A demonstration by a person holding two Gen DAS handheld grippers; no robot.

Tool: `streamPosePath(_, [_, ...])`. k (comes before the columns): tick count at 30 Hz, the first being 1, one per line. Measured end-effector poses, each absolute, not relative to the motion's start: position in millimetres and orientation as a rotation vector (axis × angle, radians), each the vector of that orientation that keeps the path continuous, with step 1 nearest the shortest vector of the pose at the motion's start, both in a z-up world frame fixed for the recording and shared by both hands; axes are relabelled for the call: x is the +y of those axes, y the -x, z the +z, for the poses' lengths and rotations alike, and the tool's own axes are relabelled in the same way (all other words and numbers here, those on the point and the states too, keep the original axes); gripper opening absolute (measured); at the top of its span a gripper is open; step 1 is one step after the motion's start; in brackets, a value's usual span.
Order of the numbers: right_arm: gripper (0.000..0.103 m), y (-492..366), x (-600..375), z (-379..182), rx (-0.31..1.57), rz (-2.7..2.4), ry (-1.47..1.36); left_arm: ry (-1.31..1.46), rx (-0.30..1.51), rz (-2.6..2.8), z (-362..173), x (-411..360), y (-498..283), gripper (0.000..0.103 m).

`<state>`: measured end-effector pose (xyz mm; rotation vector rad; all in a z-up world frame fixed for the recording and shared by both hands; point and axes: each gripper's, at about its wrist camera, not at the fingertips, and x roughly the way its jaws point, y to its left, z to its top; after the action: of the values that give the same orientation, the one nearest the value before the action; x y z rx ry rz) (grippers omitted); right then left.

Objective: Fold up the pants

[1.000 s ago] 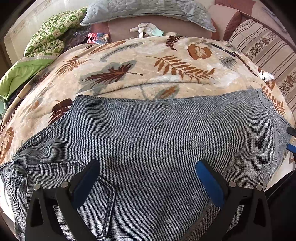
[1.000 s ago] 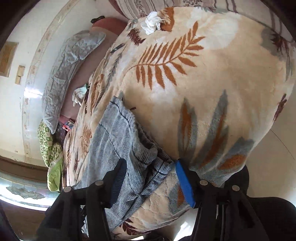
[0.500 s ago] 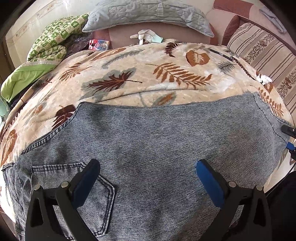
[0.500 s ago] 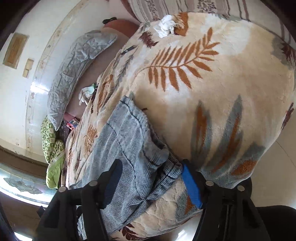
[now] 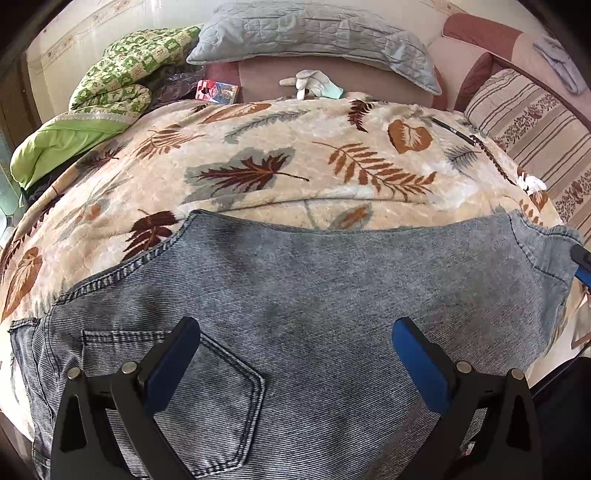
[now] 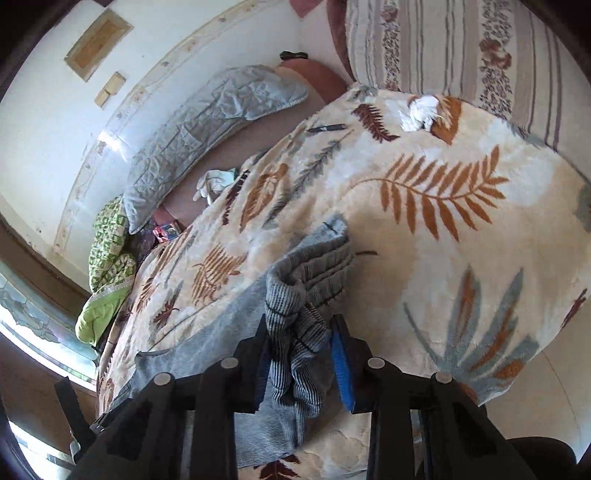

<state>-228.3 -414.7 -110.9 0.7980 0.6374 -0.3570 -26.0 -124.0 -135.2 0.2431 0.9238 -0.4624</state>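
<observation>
A bed carries everything, covered by a cream plush blanket (image 5: 280,155) printed with brown and grey-blue leaves and ferns. The grey denim pants (image 5: 332,280) lie spread flat across its near part, back pocket up, one end lifted off the surface at the right. A crumpled white tissue (image 6: 421,110) sits on the blanket near its far right edge, and a thin dark pen (image 5: 454,131) lies beside a leaf print. Past the blanket, on the brownish mattress, rest a white glove (image 5: 310,83), a small red box (image 5: 218,90), a grey quilted pillow (image 5: 314,33) and a bundled green quilt (image 5: 110,99).
</observation>
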Motion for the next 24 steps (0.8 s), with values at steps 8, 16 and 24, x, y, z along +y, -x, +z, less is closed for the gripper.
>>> streamPosePath(8, [0.025, 188, -355, -74, 0.665, -0.268, -0.589, -0.144, 0.913, -0.381, -123, -85, 5, 0.103])
streamPosePath(16, [0.026, 220, -423, -117, 0.756, -0.385, -0.889, -0.174, 0.923, -0.431, -129, -93, 11, 0.103])
streamPosePath(24, [0.031, 187, -411, -103, 0.737, -0.249, -0.831, -0.332, 0.906, -0.481, -149, -135, 31, 0.103])
